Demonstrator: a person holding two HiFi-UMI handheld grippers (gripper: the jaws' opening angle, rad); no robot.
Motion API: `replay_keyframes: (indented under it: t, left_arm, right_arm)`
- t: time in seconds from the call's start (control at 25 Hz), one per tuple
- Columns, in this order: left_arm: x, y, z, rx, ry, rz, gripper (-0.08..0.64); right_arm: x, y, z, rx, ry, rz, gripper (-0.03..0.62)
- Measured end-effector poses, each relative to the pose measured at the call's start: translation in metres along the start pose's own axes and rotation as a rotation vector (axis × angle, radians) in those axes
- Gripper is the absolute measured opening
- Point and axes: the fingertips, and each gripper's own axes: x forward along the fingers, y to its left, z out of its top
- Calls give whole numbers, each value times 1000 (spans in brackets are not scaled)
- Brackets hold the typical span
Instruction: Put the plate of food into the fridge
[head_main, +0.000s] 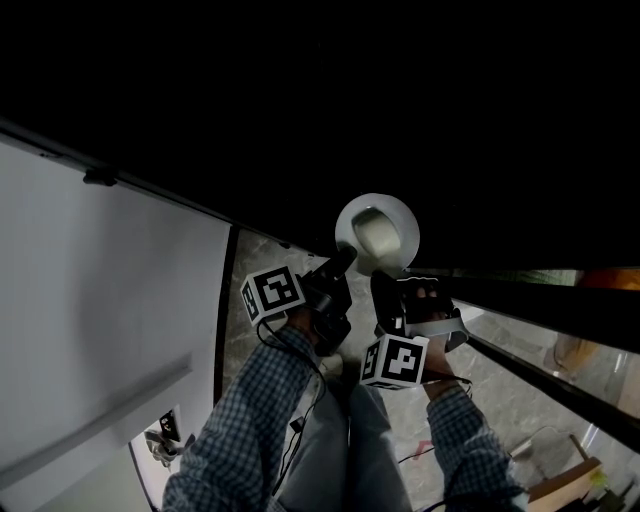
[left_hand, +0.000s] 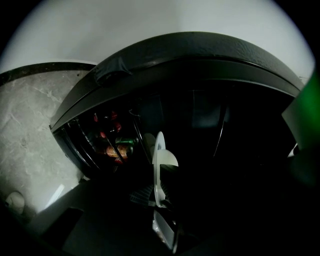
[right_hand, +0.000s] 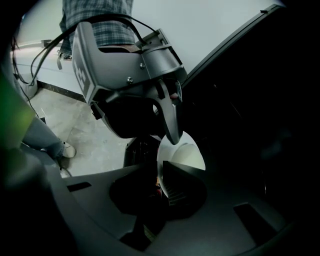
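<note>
A white plate (head_main: 377, 232) with pale food on it is held out at the edge of the dark fridge interior (head_main: 420, 100). My left gripper (head_main: 343, 260) is shut on the plate's near-left rim, and my right gripper (head_main: 383, 283) is shut on its near rim beside it. In the left gripper view the plate (left_hand: 159, 165) shows edge-on, with my left gripper (left_hand: 159, 199) clamped on its rim. In the right gripper view the plate (right_hand: 184, 155) rises from my right gripper (right_hand: 161, 182), and the left gripper (right_hand: 167, 120) reaches down onto it from above.
A pale grey panel (head_main: 100, 300) fills the left. The marble floor (head_main: 262, 262) and the person's legs (head_main: 350, 440) lie below. Door racks hold colourful items (left_hand: 112, 142). Clutter (head_main: 570, 355) sits on the floor at the right.
</note>
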Motion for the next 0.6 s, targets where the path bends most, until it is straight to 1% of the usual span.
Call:
replay_keyframes:
  t: [0.16,0.32,0.6]
  left_arm:
    - [-5,0,-2,14,14,2,32]
    - [-13,1,-9,18,21,-7,32]
    - [-36,5,-11,-25,-16,-10,32]
  right_arm:
    - [3,-1,1,-27,7,0,44]
    - [7,-4,2,-33,10,-8,44]
    - [13,-10,1,-27,18,-19,44]
